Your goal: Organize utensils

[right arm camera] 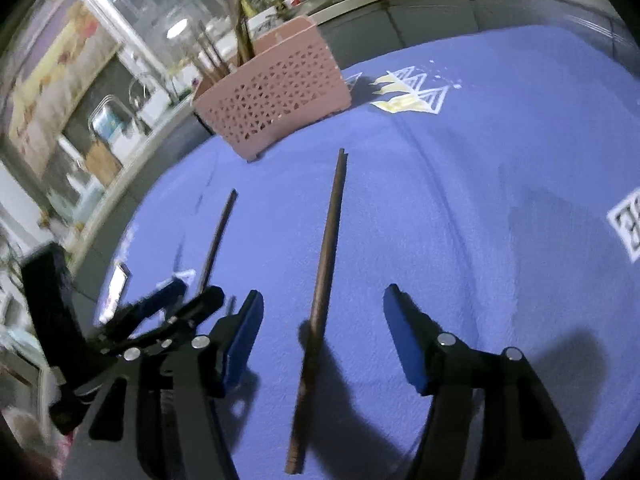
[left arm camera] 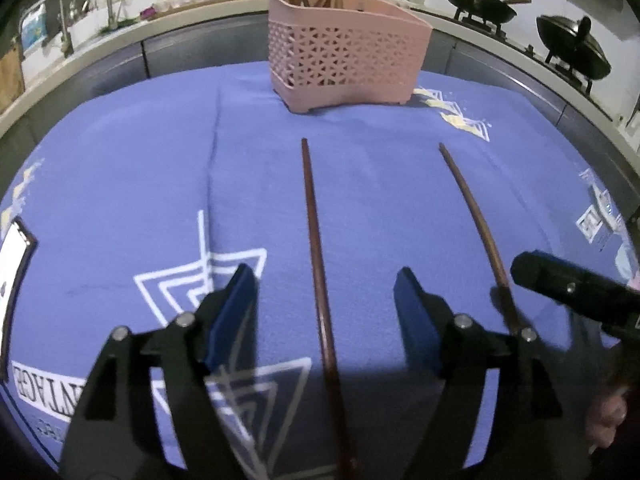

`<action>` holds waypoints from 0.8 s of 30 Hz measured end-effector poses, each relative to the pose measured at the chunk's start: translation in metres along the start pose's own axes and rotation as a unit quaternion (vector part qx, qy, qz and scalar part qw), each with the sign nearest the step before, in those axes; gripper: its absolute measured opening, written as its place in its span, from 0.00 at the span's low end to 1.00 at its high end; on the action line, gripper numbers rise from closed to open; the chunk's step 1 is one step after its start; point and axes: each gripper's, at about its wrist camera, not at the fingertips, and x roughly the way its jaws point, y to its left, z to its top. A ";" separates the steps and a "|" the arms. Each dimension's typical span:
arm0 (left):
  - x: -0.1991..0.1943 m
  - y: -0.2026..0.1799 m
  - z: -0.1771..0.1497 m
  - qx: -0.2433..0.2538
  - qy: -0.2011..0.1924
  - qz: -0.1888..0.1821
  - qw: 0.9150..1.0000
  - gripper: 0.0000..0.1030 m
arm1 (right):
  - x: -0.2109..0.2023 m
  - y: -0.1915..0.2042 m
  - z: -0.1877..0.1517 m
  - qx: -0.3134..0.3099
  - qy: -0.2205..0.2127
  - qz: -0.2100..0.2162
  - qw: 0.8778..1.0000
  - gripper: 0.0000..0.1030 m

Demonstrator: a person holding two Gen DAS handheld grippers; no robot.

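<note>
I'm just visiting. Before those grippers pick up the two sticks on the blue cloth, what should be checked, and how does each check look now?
1. Left gripper open around the left chopstick: ok.
2. Right gripper open around the right chopstick: ok.
3. Neither chopstick pinched yet: ok.
4. Chopsticks apart on the cloth: ok.
5. Pink basket upright: ok.
6. Room left in the basket: cannot tell.

On the cloth, two chopsticks lie side by side; the basket stands beyond them at twelve o'clock, holding more chopsticks.
</note>
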 end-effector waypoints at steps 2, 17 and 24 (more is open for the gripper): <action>0.001 0.000 0.000 0.002 0.003 -0.006 1.000 0.74 | 0.000 -0.002 0.001 0.005 0.003 0.009 1.000 0.66; -0.001 -0.002 -0.001 0.000 0.007 -0.022 1.000 0.89 | 0.000 0.003 0.000 -0.019 0.011 0.009 1.000 0.71; -0.001 -0.003 -0.002 0.001 0.009 -0.019 1.000 0.89 | 0.002 0.011 -0.004 -0.037 0.008 -0.014 0.999 0.71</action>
